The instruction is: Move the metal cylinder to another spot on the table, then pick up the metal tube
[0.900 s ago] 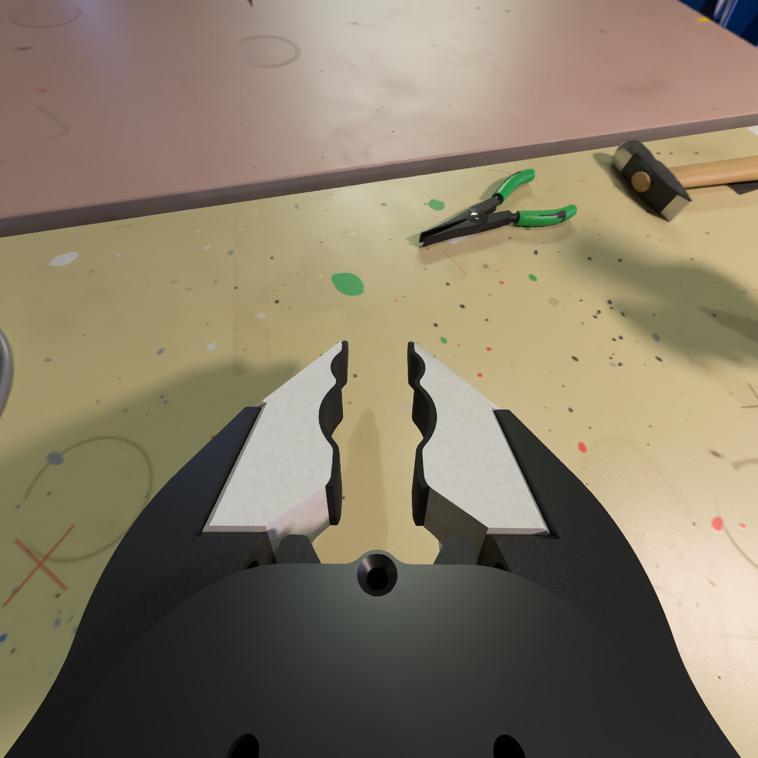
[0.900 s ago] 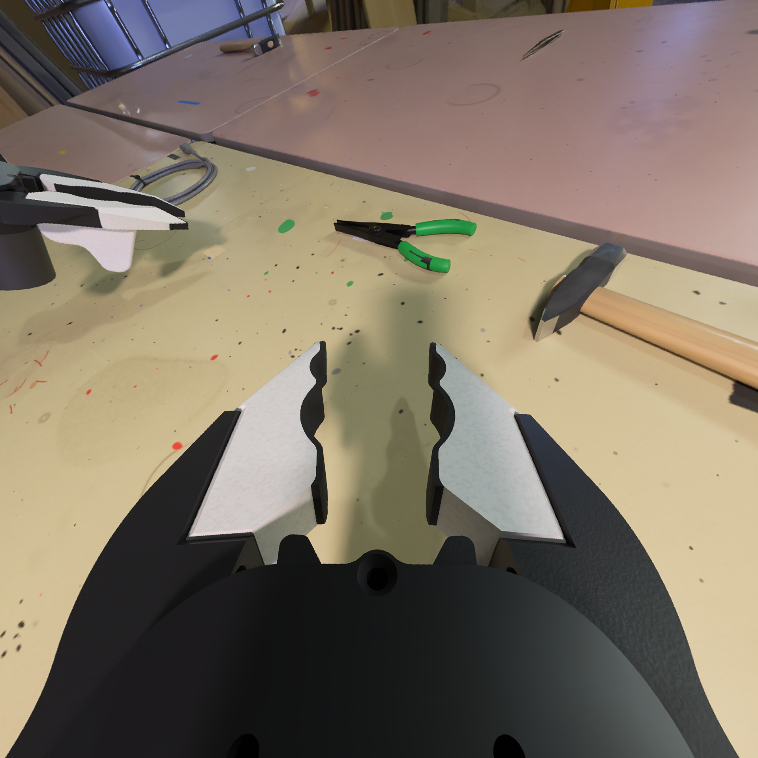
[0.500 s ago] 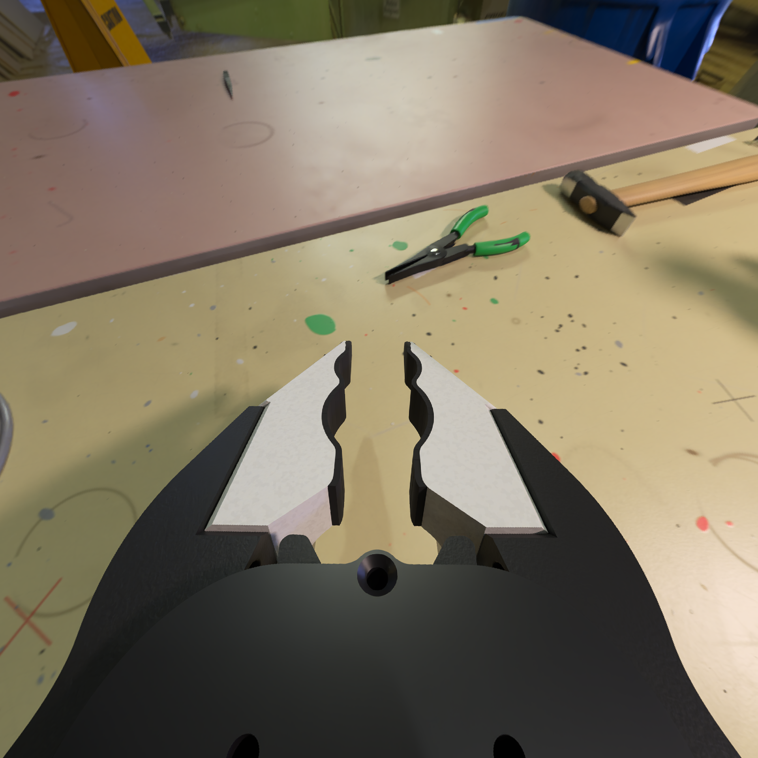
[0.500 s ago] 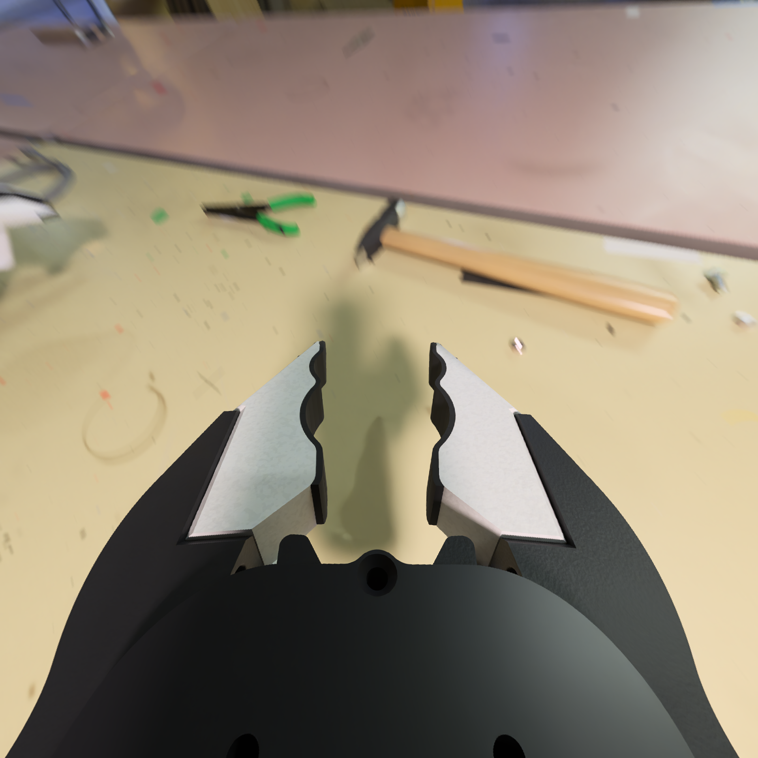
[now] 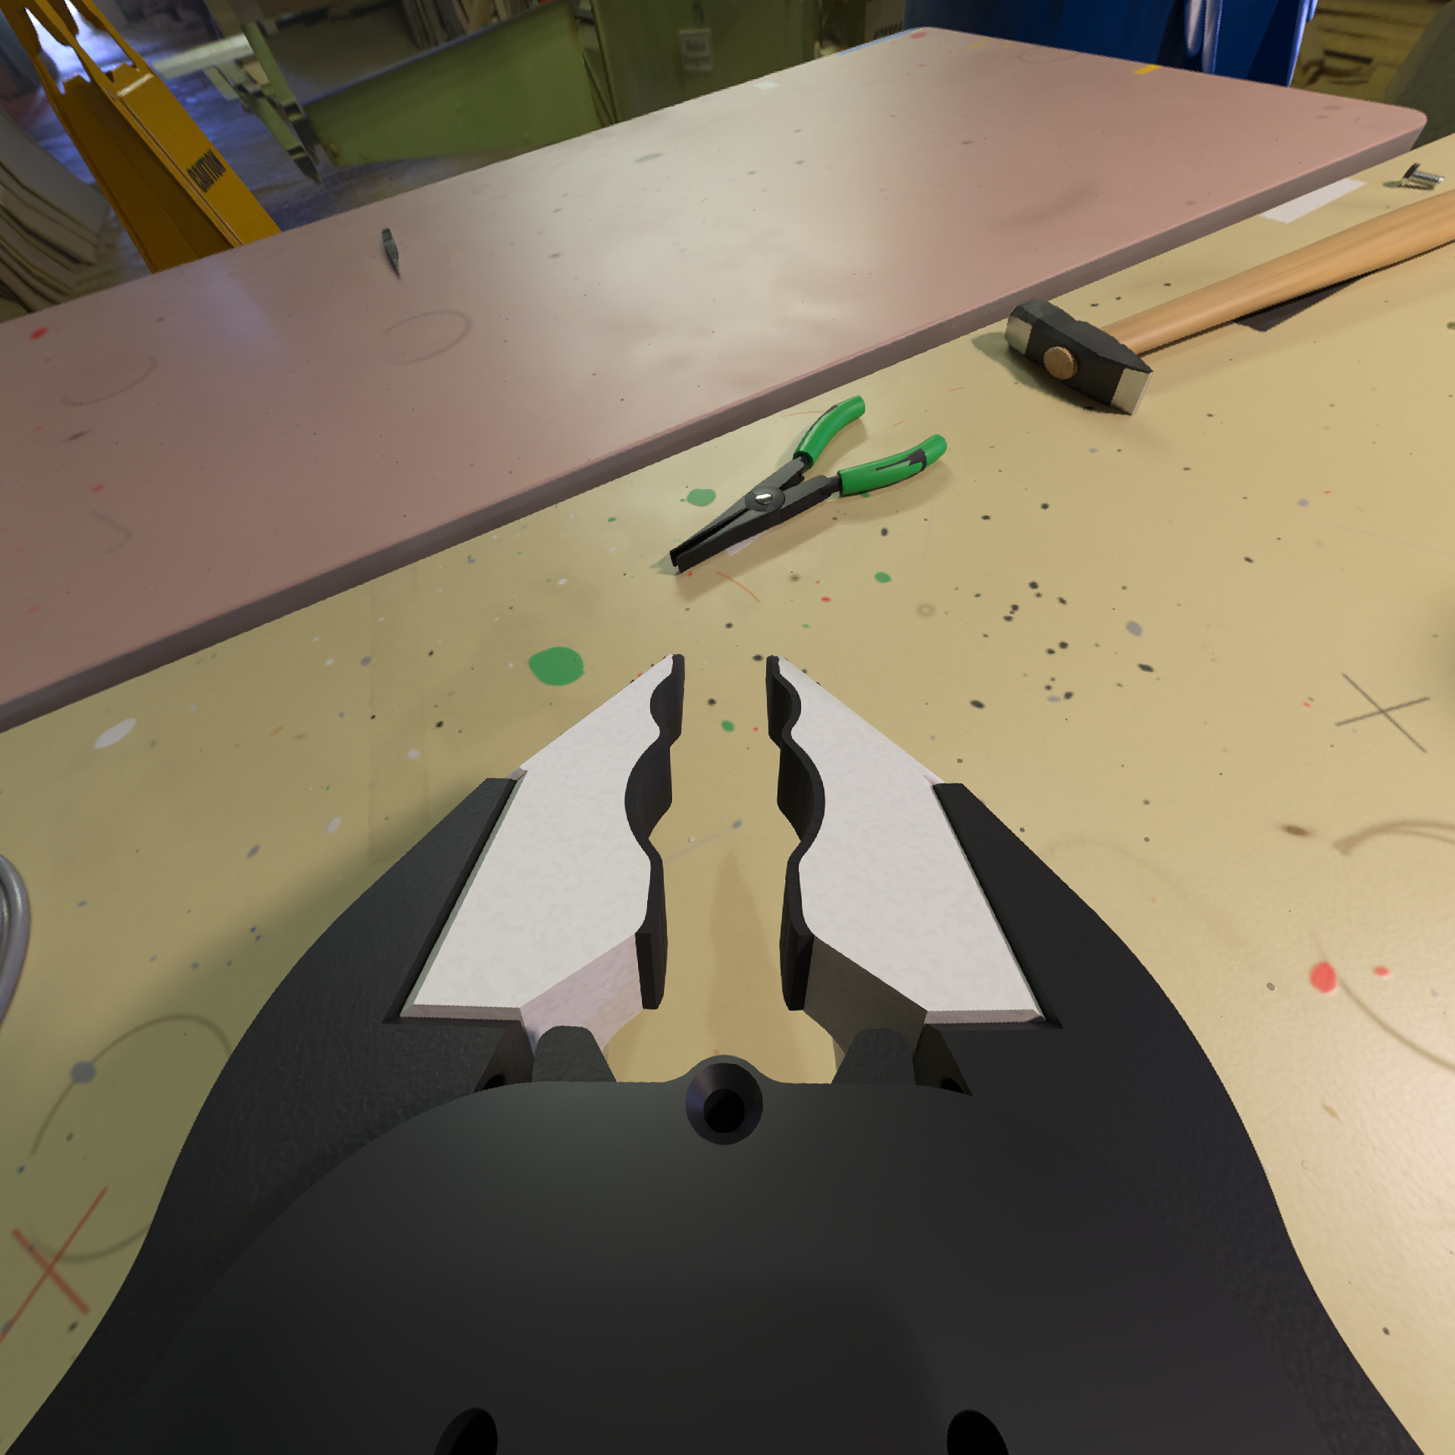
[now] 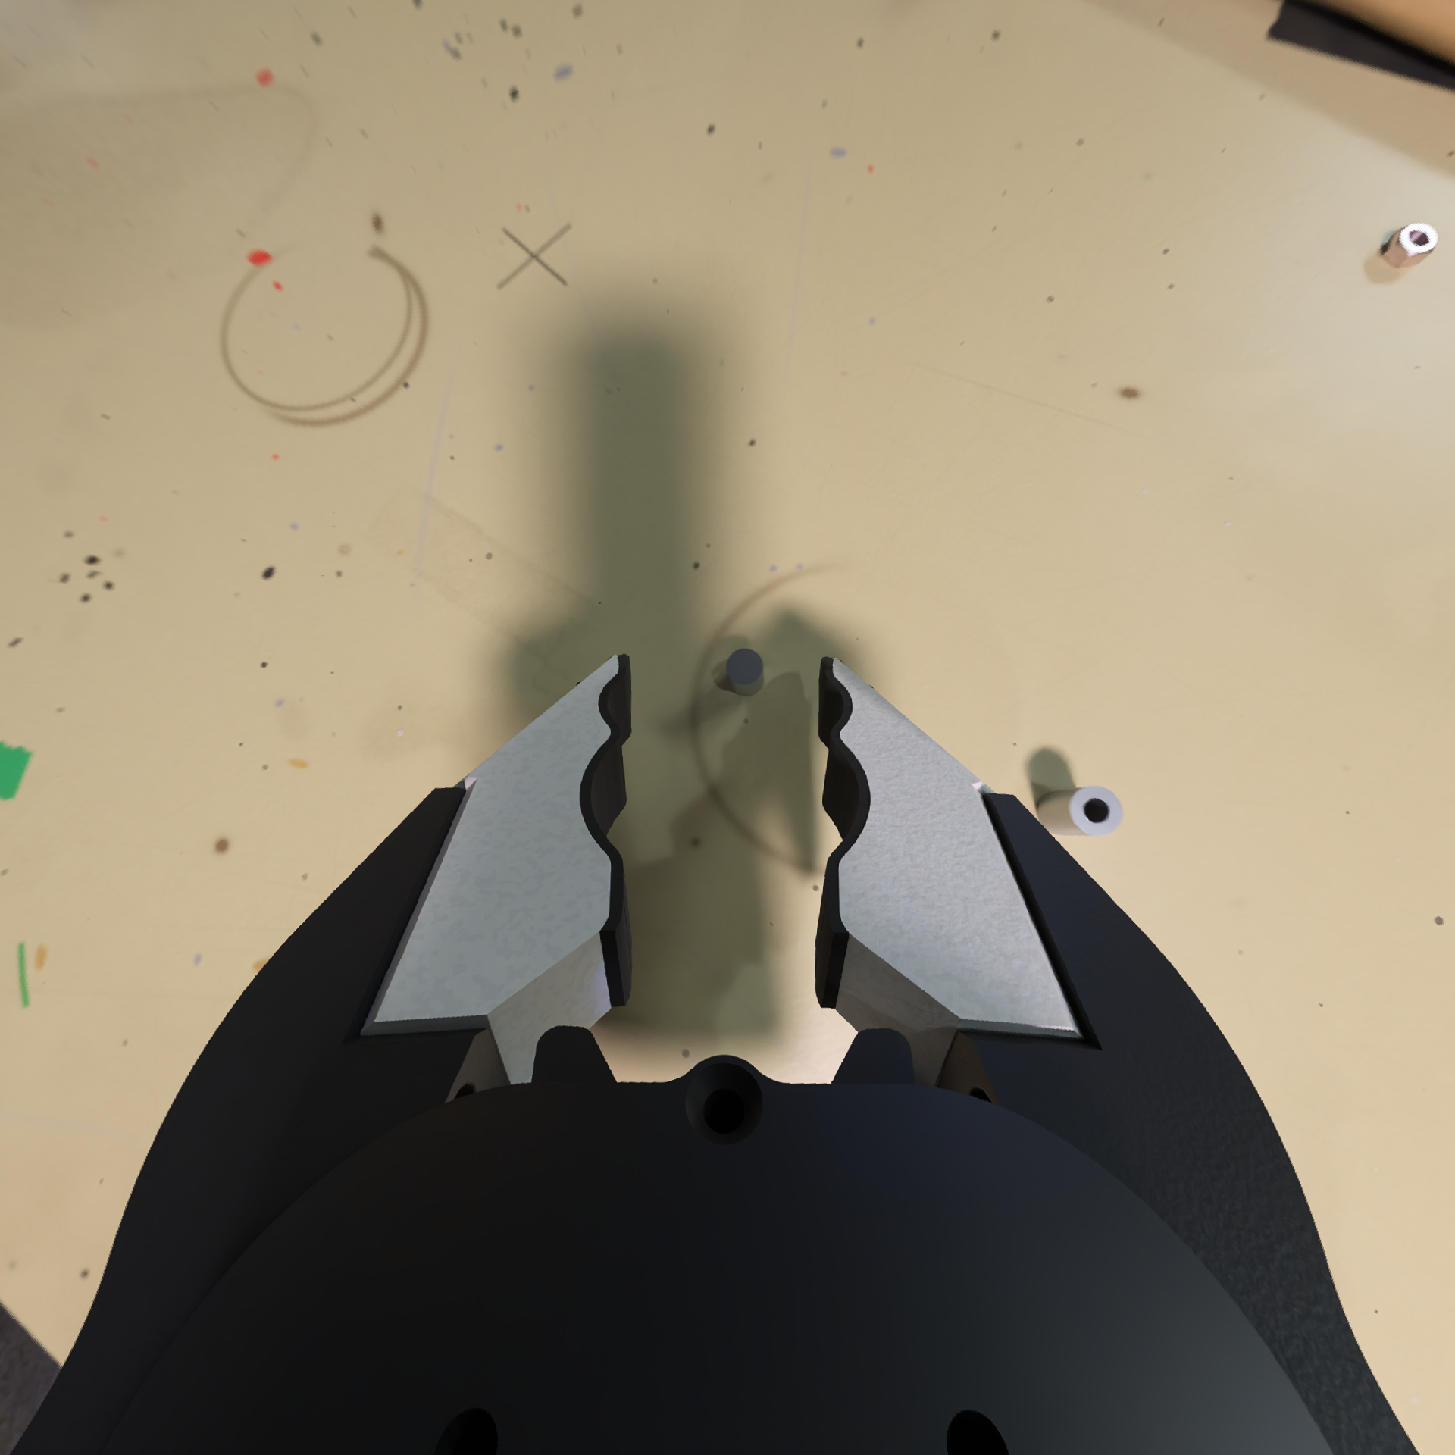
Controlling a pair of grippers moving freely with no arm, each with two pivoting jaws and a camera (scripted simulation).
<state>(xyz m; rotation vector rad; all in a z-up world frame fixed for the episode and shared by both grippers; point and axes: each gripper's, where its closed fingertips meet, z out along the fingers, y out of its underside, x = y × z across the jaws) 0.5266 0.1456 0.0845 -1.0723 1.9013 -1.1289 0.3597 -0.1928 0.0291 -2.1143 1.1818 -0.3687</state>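
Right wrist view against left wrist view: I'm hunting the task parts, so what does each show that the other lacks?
Only the right wrist view shows the small metal cylinder standing ahead of the open right tool, the metal tube and a hex spacer. Only the left shows pliers, a hammer and the open left tool. Both share the speckled table.

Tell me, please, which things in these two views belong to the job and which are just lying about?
For the job:
metal cylinder, standing between the open right gripper fingers
metal tube, lying to its right

Just lying about:
pliers
hammer
small hex spacer
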